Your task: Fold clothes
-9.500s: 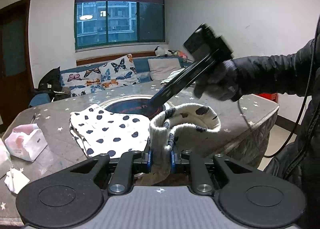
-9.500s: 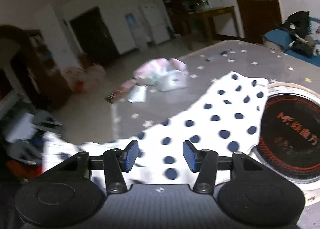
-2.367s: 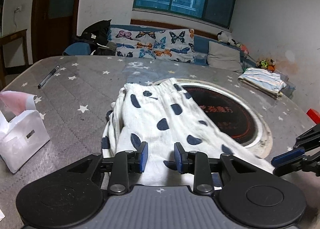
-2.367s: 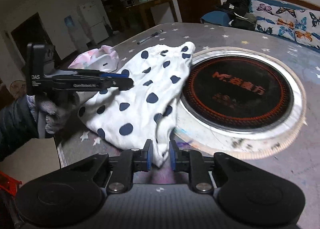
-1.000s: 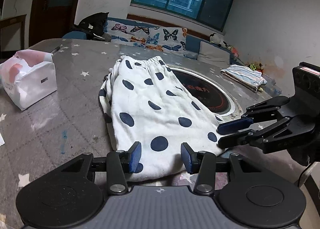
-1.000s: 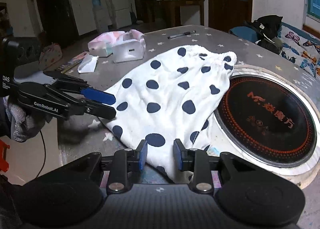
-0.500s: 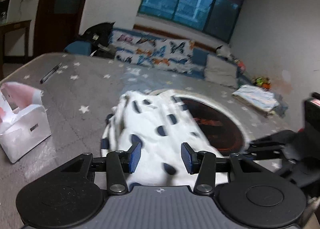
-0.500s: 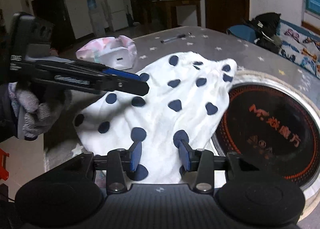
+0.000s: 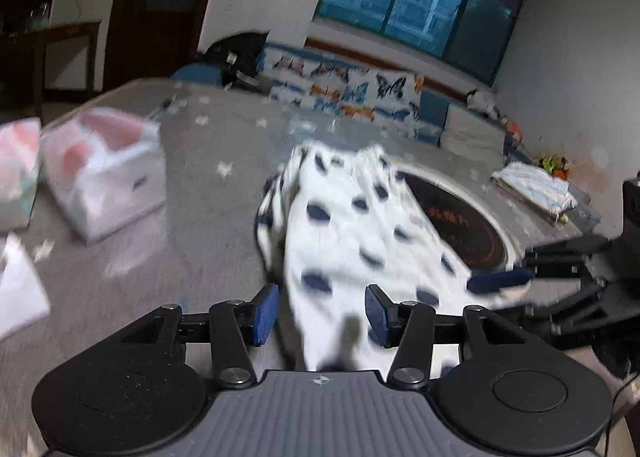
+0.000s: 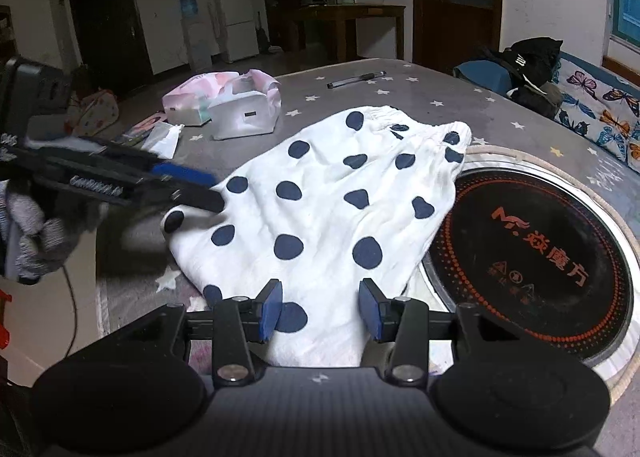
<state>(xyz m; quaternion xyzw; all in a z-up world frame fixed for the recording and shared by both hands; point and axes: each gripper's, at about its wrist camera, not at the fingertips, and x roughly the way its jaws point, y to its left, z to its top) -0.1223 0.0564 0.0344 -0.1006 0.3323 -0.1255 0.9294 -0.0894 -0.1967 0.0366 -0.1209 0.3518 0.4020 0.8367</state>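
Observation:
A white garment with navy dots lies flat on the grey star-patterned table, its elastic waistband at the far end. My right gripper is open above the near hem, pads clear of the cloth. My left gripper, held by a gloved hand, reaches in from the left with its tips at the garment's left corner. The left wrist view is blurred by motion. There the left gripper hangs over the garment with its jaws opening and the pads off the cloth. The right gripper comes in from the right.
A round black induction cooker is set into the table, right of the garment, which overlaps its rim. White and pink tissue bags and a pen lie beyond. Folded striped cloth sits far right. The table edge runs close at left.
The right jaws, shut on the hem earlier, have let go and spread wider. The left gripper has swung down toward the garment's left corner. The garment lies flatter.

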